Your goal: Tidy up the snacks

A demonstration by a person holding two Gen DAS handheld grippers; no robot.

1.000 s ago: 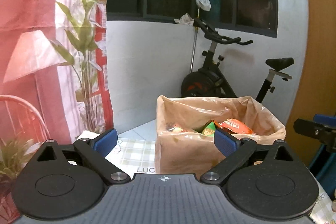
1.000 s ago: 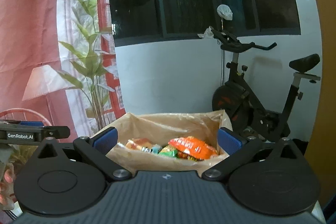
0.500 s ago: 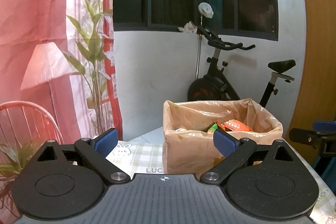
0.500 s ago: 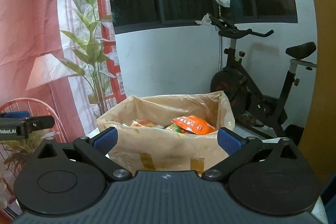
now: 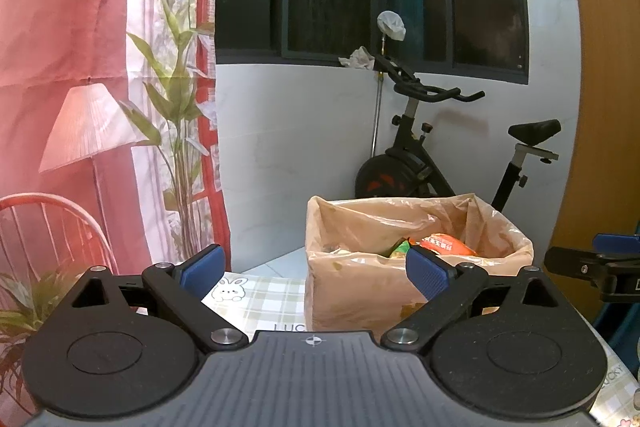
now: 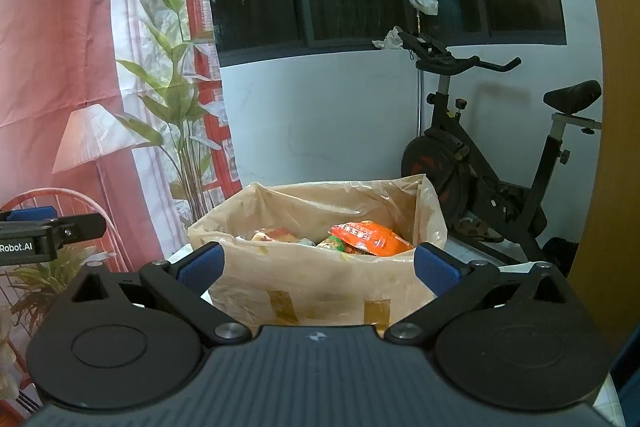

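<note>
A cardboard box (image 5: 352,291) lined with a tan plastic bag stands on the table and holds several snack packets, an orange packet (image 5: 448,245) on top. It also shows in the right wrist view (image 6: 320,291), with the orange packet (image 6: 370,239) at the right inside. My left gripper (image 5: 314,271) is open and empty, in front of the box and a little left of it. My right gripper (image 6: 318,265) is open and empty, facing the box's near side.
The table has a checked cloth (image 5: 256,303) with a rabbit print. An exercise bike (image 5: 432,163) stands behind the box by the white wall. A printed red curtain (image 5: 80,107) hangs at the left. A wooden panel (image 5: 600,107) is at the right.
Both grippers have drawn back and risen from the box; it looks smaller and lower in both views. Both stay open and empty.
</note>
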